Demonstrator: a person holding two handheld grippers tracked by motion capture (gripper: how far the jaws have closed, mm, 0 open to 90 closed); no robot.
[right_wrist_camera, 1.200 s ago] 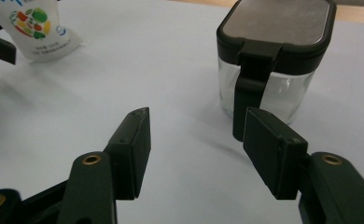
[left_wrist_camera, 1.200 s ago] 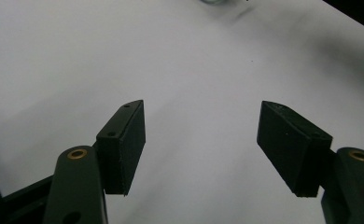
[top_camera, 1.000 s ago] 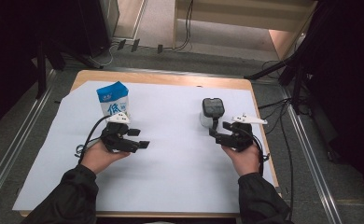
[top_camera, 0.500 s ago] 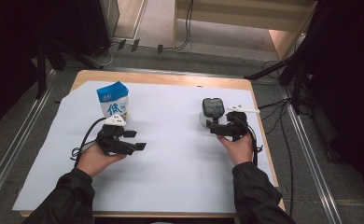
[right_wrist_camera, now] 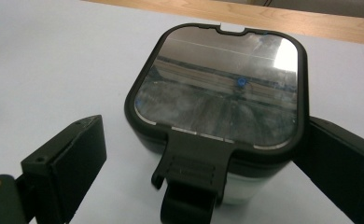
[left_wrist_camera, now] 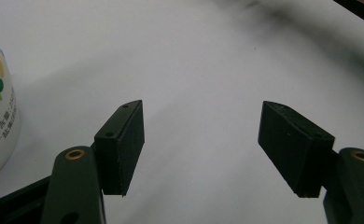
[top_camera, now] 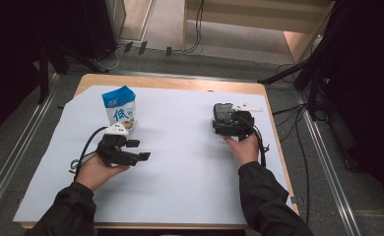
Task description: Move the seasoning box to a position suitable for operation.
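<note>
1. Black box is set on the white paper, near the table's far right side, lid on, latch turned toward the right gripper.
2. Right gripper is released: jaws have just been opening and the box is now bracketed between them. In the right gripper view the left pad is seen clear of the wall. The right pad is tight beside the other wall; contact there cannot be confirmed.
3. Risk: uneven gap. If the jaws are closed as placed, the box would likely be pushed or twisted by one pad before the other lands.
4. Risk: rounded corners and a glossy lid. If the pads are set high on the lid rim, slip is to be expected.
5. Risk: latch sits low between the jaws. If the gripper is driven further in, it could be knocked and the lid loosened.
6. Risk: paper could be dragged and wrinkled if the box is slid, not lifted.
7. Left gripper is released, nothing between the jaws, held just beside the carton. The carton could be tipped if that hand is swung toward it.
</note>
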